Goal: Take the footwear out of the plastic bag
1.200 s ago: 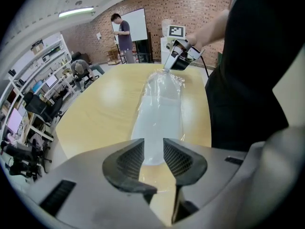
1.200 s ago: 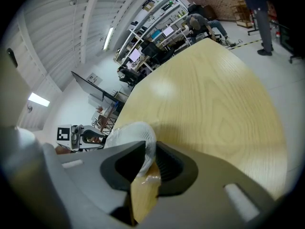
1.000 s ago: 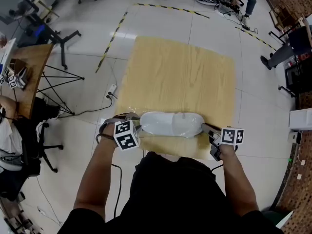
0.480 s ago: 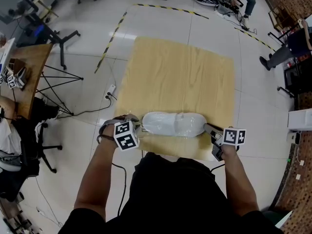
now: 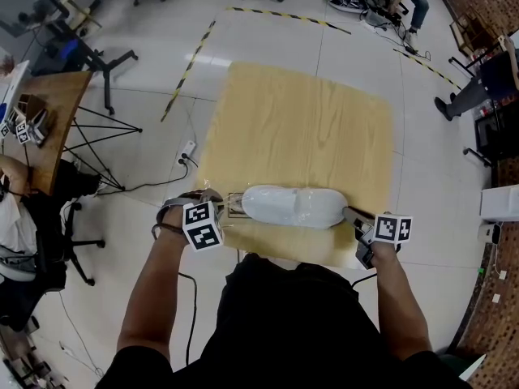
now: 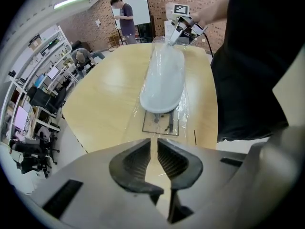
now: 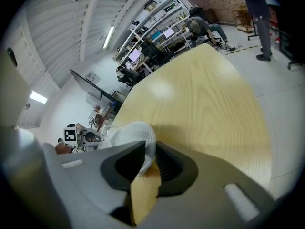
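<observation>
Far left, off the table: a brown desk (image 5: 50, 108) with a black stand's legs beside it, and a white power strip (image 5: 186, 150) on the pale floor. Item one, your left gripper (image 6: 154, 146): it pointed steeply down at the near left corner of the wooden table (image 5: 300, 120), its jaws drawn narrow after just closing in, with the flat clear end of the plastic bag (image 6: 160, 124) running into the slit between them; a thin gap showed between the pads, so no firm pinch could be read. Item two, that bag: clear film, lying lengthwise along the table's near edge, its left end flat and bearing a printed black rectangle. Item three, the shoe (image 5: 292, 206): white, on its side inside the bag, filling the middle and right of it, just right of the printed panel. Item four, your right gripper (image 7: 150, 145): at the table's near right corner, angled down, its jaws closed on the shoe's right end, white fabric filling the space between the pads. Beyond, the rest of the tabletop was bare wood
</observation>
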`<state>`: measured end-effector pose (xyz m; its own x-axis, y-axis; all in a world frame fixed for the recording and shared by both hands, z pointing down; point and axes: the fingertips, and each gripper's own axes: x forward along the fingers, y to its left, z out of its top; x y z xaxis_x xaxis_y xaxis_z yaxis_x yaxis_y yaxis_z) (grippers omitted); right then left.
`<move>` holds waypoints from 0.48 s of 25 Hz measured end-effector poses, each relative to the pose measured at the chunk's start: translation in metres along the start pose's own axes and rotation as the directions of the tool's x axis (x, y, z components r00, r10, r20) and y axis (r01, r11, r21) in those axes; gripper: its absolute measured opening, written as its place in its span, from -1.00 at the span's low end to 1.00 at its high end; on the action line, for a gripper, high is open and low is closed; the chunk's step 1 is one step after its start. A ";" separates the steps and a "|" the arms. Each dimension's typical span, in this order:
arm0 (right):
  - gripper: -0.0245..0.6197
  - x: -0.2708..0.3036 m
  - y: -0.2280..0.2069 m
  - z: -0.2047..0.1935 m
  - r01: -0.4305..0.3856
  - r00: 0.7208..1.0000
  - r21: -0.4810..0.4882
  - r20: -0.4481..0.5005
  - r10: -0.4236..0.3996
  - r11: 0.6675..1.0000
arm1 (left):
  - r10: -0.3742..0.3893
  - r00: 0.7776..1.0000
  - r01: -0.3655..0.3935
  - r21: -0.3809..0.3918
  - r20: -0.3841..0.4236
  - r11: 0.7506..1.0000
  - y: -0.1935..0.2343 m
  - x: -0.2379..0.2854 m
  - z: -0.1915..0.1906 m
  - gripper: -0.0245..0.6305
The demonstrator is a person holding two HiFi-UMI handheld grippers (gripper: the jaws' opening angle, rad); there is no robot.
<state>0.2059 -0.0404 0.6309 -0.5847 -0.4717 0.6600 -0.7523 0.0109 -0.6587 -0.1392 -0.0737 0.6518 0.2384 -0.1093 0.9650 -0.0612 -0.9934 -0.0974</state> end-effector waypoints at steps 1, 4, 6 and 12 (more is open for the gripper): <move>-0.70 -0.001 -0.001 0.000 0.001 1.000 -0.001 0.001 -0.001 1.000 | 0.002 1.000 -0.002 -0.003 -0.007 1.000 0.000 0.000 -0.003 -0.77; -0.70 -0.003 -0.005 0.001 0.008 1.000 0.000 0.004 -0.008 1.000 | 0.013 1.000 -0.013 -0.010 -0.024 1.000 0.003 -0.001 -0.012 -0.78; -0.70 -0.004 -0.005 0.001 0.011 1.000 0.002 0.005 -0.011 1.000 | 0.020 0.999 -0.020 -0.014 -0.029 1.000 0.004 -0.003 -0.017 -0.78; -0.70 -0.007 -0.009 0.001 0.022 1.000 0.003 0.011 -0.022 1.000 | 0.028 0.998 -0.028 -0.010 -0.050 1.000 0.008 -0.001 -0.025 -0.78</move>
<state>0.2172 -0.0377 0.6316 -0.5644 -0.4811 0.6708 -0.7643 -0.0026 -0.6449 -0.1646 -0.0804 0.6558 0.1883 -0.1348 0.9728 -0.0771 -0.9895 -0.1222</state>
